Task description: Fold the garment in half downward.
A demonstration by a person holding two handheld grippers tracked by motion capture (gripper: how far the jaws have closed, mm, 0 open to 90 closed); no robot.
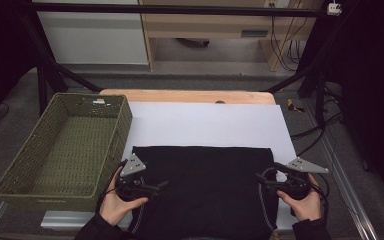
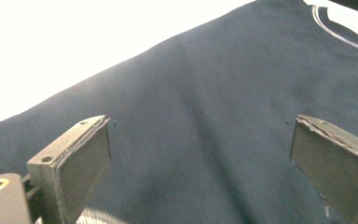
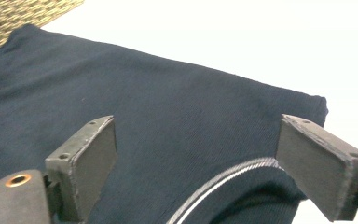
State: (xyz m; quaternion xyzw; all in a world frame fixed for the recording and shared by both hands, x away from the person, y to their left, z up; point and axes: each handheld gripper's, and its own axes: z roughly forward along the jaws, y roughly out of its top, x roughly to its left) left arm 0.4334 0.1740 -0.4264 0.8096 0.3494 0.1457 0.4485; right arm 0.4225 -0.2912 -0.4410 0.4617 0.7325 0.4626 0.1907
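White sheet (image 1: 205, 125) bears dark garment (image 1: 202, 190), beneath both grippers' parted jaws.

left gripper (image 1: 155, 187): held in the left hand (image 1: 117, 202), forearm entering from the bottom edge, jaws level and pointing inward to the right, spread wide with nothing clamped. right gripper (image 1: 260, 180): held in the right hand (image 1: 300, 202), jaws pointing inward to the left, spread wide, nothing clamped. grey plate on top of each.
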